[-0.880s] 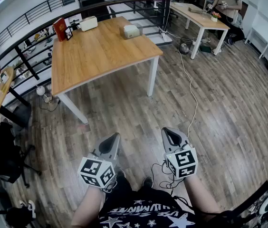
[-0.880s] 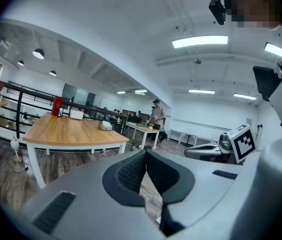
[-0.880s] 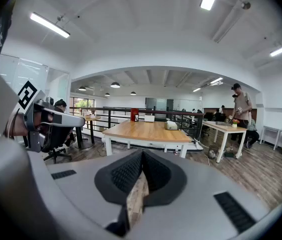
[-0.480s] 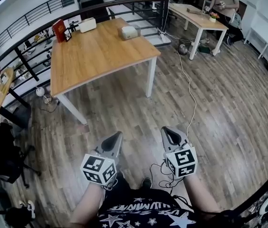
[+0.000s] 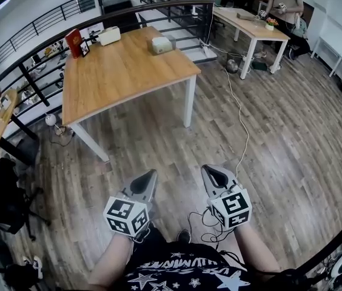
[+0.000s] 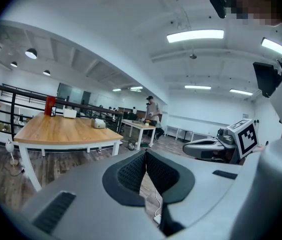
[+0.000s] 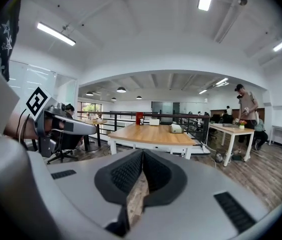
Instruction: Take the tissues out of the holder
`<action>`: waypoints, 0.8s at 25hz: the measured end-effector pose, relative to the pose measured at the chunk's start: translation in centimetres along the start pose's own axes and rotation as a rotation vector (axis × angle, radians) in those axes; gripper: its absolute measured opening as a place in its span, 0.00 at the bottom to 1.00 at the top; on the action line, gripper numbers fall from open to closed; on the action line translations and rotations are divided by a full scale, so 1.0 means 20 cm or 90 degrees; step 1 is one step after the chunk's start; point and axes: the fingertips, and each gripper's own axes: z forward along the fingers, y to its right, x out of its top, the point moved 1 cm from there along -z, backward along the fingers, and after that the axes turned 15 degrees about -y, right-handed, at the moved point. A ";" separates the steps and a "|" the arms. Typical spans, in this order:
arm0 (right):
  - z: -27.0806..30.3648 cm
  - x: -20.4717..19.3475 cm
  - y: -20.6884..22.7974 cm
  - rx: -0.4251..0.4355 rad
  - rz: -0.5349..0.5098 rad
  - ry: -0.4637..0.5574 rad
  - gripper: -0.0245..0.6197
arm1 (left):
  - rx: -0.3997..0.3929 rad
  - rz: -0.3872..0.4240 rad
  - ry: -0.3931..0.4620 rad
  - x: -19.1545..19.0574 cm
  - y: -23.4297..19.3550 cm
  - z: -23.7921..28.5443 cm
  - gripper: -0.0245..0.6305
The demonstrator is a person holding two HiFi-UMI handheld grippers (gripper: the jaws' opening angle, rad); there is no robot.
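Ahead, rectangular wooden table (image 5: 116, 77), white legs (image 5: 188, 102), boxy pale tissue holder (image 5: 162, 43) atop

L gripper (image 5: 152, 173), R gripper (image 5: 205, 169) — both closed, empty

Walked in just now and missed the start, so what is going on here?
A person stands on the wooden floor with a tool in each hand. The left hand-held gripper and the right hand-held gripper are both shut and empty, pointed toward the wooden table ahead. What looks like the tissue holder sits near the table's far edge, untouched. Neither has reached the table yet, so no tissues have been pulled.
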 end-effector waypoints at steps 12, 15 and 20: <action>0.09 -0.04 0.13 -0.023 0.006 -0.013 0.07 | -0.024 -0.017 -0.012 0.02 -0.06 0.20 0.06; 0.17 -0.01 0.21 -0.041 0.012 -0.014 0.07 | -0.033 -0.018 -0.015 0.07 -0.14 0.32 0.06; 0.35 0.09 0.37 -0.064 0.015 -0.015 0.07 | -0.049 -0.021 -0.010 0.23 -0.30 0.53 0.06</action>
